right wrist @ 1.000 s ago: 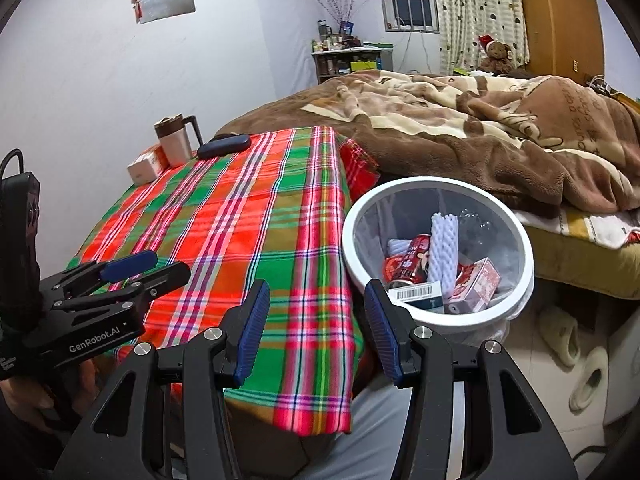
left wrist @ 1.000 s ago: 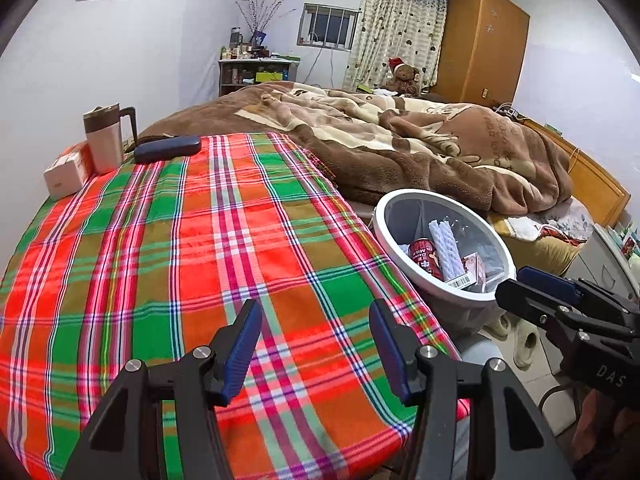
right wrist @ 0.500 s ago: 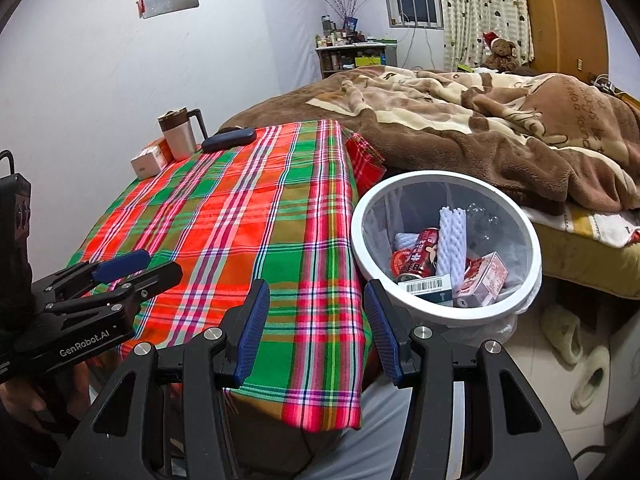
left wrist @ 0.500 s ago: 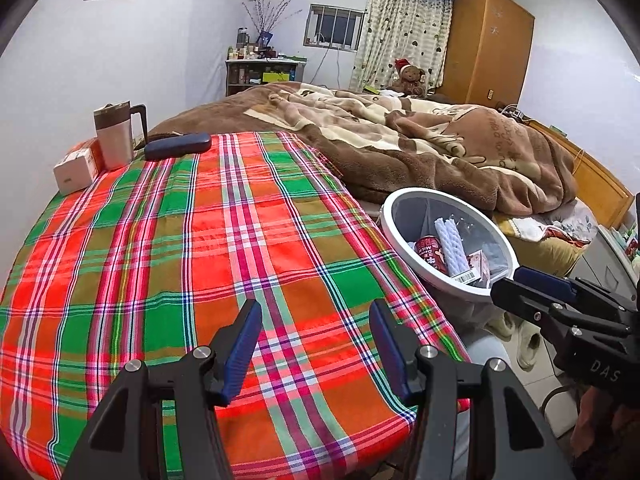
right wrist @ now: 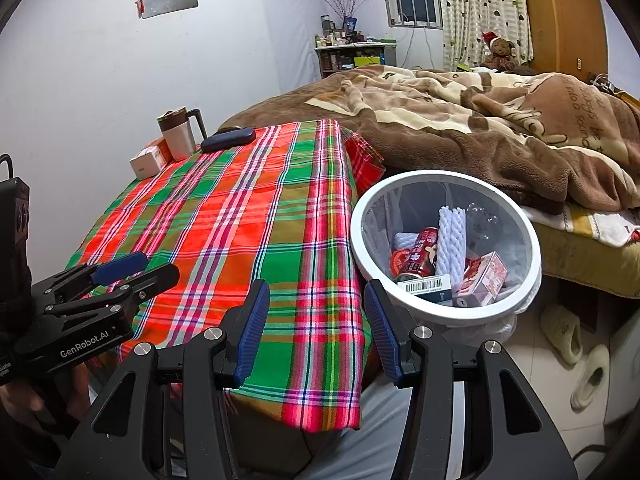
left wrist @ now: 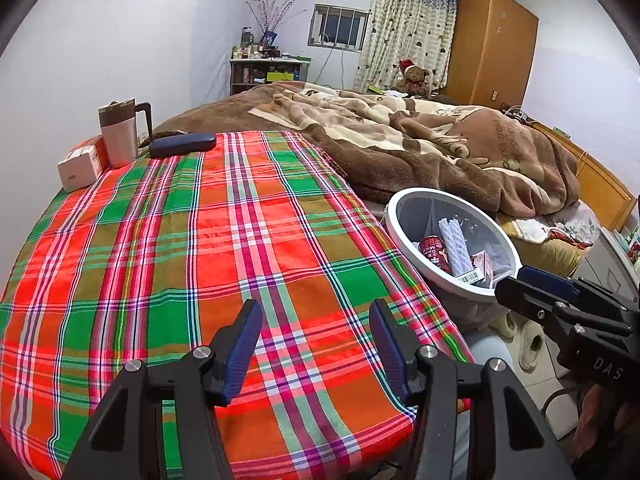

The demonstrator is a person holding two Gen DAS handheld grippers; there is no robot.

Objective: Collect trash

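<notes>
While your left gripper (left wrist: 316,354) and right gripper (right wrist: 316,330) both hang released and empty above the plaid tablecloth (left wrist: 192,248), the trash (right wrist: 444,260) lies heaped in the white bin (right wrist: 360,256) beside the table's edge, nearer your right hand, no long axis telling

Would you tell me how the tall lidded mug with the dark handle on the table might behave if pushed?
The tall lidded mug looks apt to tip: it is narrow and upright. On the plaid tablecloth it would probably drag rather than slide. Its side handle likely makes it swivel.
</notes>
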